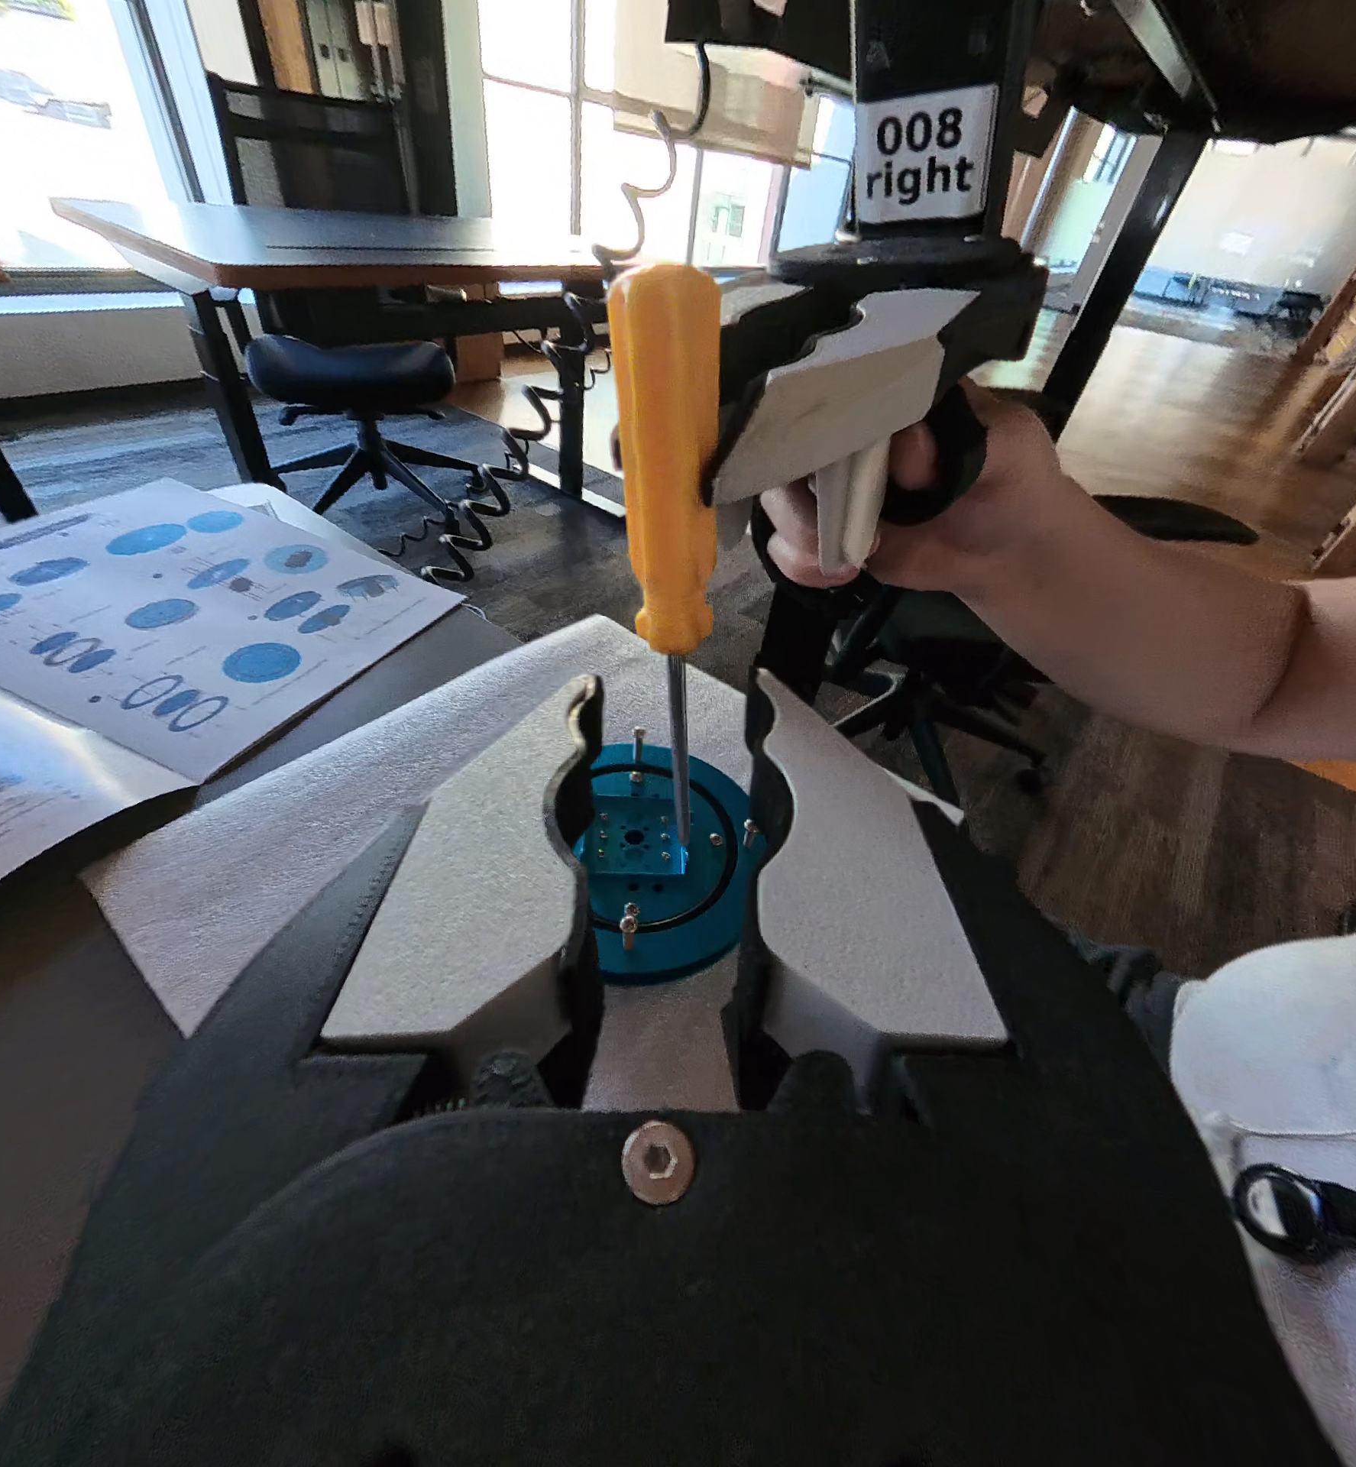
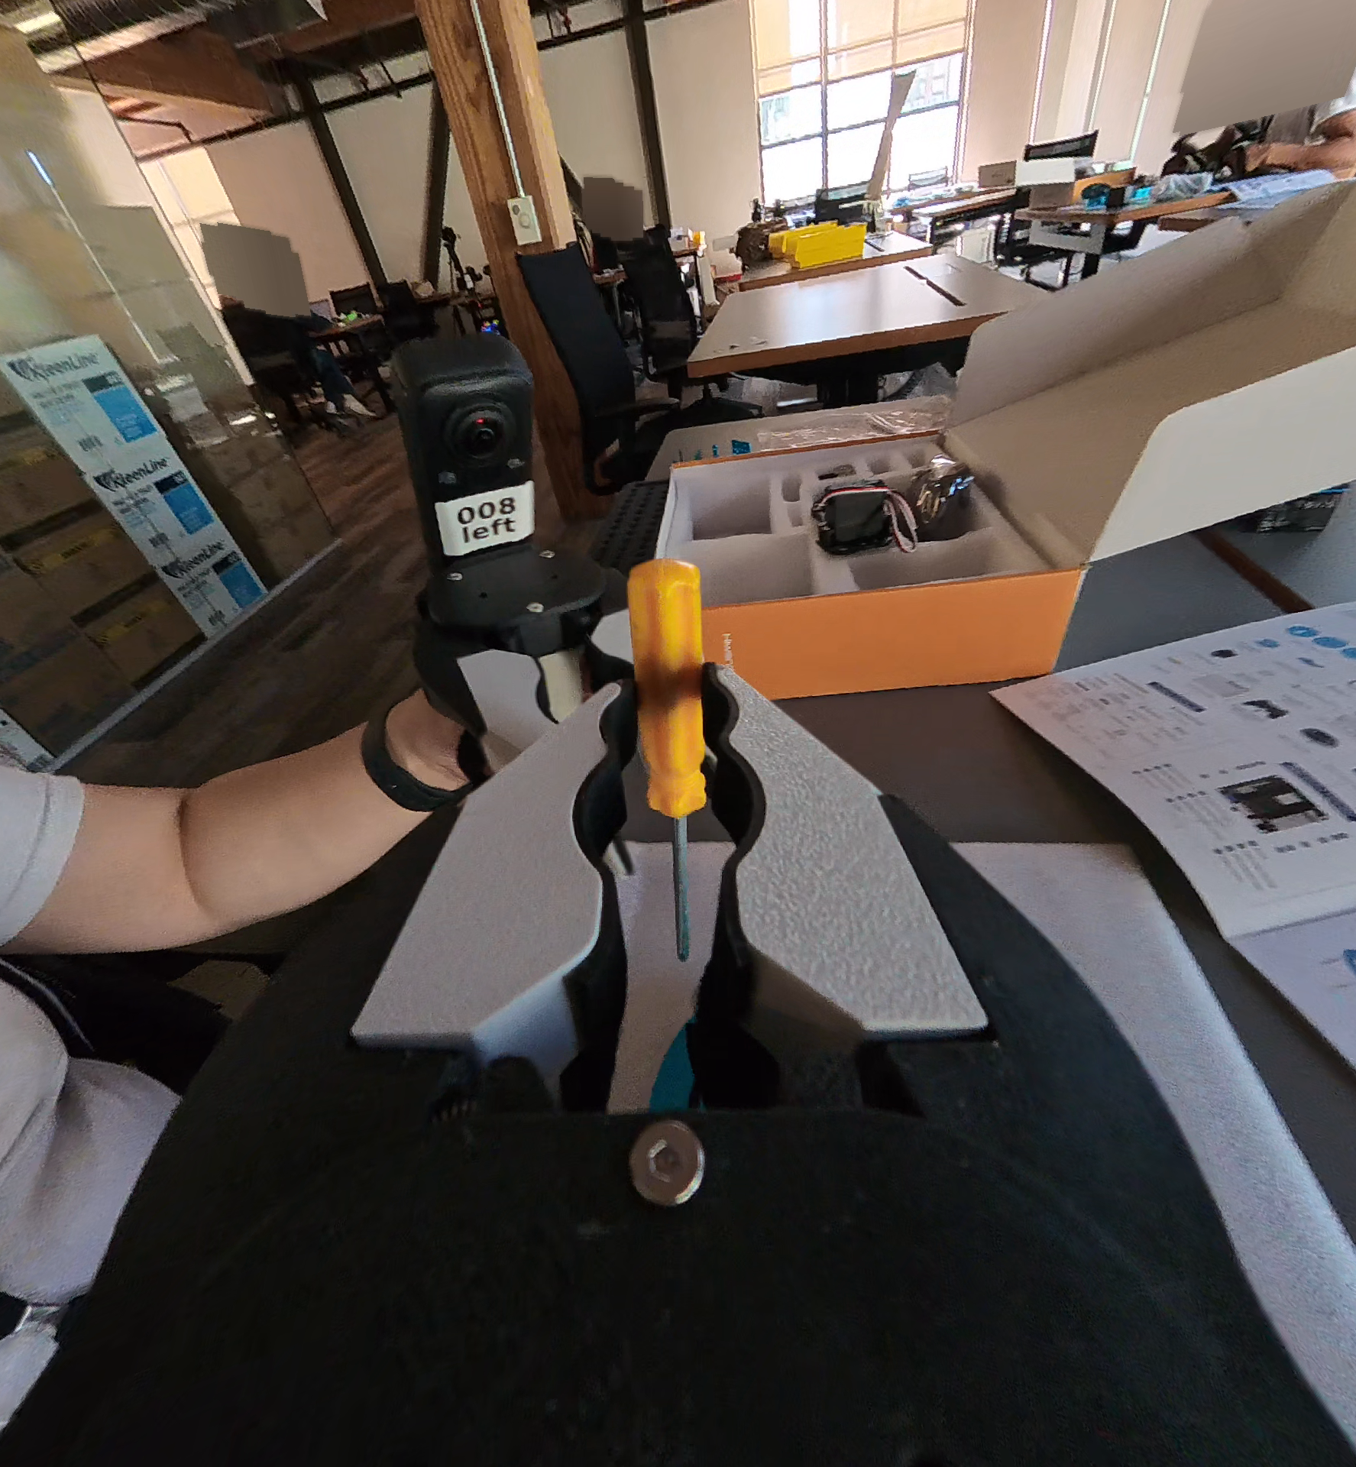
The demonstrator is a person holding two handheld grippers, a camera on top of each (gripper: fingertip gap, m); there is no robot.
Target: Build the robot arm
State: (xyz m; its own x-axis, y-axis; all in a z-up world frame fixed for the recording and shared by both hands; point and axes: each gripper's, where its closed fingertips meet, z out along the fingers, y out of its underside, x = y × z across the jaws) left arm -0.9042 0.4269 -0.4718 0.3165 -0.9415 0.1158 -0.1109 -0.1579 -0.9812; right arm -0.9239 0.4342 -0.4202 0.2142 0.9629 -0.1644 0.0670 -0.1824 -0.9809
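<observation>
My left gripper (image 1: 673,698) is shut on a blue round disc (image 1: 658,945) that rests on a grey pad (image 1: 301,833). The disc carries a blue square block (image 1: 635,841), a black ring and several small upright screws. My right gripper (image 2: 666,698) is shut on the handle of an orange screwdriver (image 2: 665,683) and holds it upright. In the left wrist view the right gripper (image 1: 730,444) comes in from the right, and the tip of the screwdriver (image 1: 662,444) rests at a corner of the block. Only a sliver of the disc (image 2: 674,1072) shows in the right wrist view.
An open orange box (image 2: 897,635) with a foam tray and parts stands behind the pad. An open instruction booklet (image 1: 174,619) lies beside the pad; it also shows in the right wrist view (image 2: 1254,762). The table edge, office chairs and desks lie beyond. About 5 centimetres separates my left fingertips from my right.
</observation>
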